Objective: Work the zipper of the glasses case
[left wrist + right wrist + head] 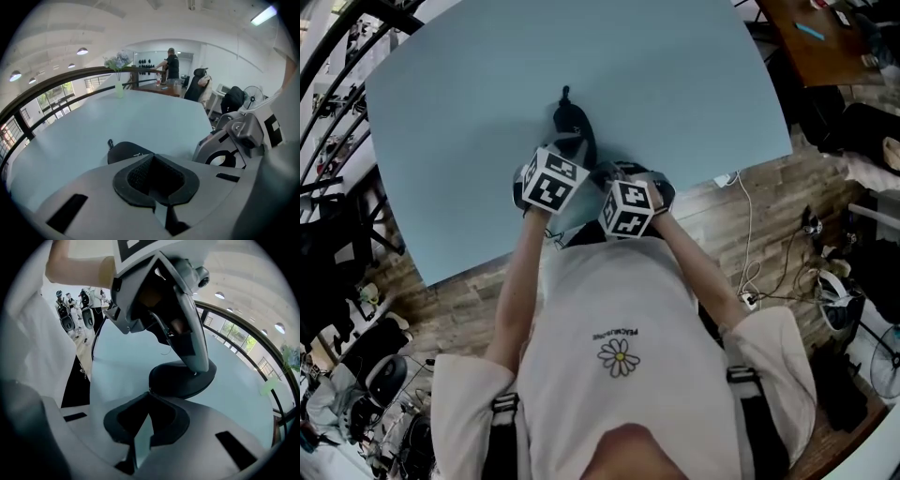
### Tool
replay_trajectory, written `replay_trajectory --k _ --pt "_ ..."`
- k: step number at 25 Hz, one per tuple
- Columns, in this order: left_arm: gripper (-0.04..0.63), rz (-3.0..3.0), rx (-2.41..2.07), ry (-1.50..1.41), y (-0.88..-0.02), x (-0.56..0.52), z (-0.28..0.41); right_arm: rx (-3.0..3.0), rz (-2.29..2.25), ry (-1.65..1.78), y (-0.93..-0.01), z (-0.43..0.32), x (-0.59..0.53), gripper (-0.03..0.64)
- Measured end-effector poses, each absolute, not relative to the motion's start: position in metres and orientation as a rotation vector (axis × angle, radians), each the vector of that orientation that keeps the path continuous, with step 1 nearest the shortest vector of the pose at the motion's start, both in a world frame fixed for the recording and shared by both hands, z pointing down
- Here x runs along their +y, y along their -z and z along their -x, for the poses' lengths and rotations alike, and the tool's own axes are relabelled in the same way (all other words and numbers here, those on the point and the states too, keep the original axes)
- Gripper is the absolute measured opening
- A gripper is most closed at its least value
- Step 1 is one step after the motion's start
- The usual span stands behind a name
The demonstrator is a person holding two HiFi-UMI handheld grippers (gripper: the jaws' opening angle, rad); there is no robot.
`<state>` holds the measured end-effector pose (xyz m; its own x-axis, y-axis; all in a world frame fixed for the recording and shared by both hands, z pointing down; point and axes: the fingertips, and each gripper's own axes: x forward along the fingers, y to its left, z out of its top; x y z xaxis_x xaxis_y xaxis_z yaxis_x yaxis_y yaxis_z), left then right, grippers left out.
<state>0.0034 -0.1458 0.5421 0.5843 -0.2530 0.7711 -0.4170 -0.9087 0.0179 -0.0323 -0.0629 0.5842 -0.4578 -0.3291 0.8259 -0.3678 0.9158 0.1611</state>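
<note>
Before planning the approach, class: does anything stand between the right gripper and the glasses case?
Nothing visible: only bare table lies between the right gripper and the glasses case. The left gripper meets the case's top, outside that path.

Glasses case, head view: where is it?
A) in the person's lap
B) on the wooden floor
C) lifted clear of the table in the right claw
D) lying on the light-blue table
D: the black glasses case lies flat on the light-blue table, well inside its edge, not on the floor or in the air.
</note>
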Motion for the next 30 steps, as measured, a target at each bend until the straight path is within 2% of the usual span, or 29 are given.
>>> replay_trajectory --k 5,14,30 --pt "0.014 -2.618 -0.548 -1.229 -0.534 -0.14 -0.006 -1.989 -0.398 0.105 -0.587 0.0 -0.061 0.008" --pt "0.015 -2.706 -0.356 -1.265 -0.531 -0.103 -0.054 -1.734 -0.618 0.19 -0.594 -0.101 -0.091 0.008" --pt "0.014 -2.725 -0.446 -1.351 -0.545 -0.111 -0.066 -1.854 -0.744 -0.011 -0.586 -0.112 -0.091 0.008"
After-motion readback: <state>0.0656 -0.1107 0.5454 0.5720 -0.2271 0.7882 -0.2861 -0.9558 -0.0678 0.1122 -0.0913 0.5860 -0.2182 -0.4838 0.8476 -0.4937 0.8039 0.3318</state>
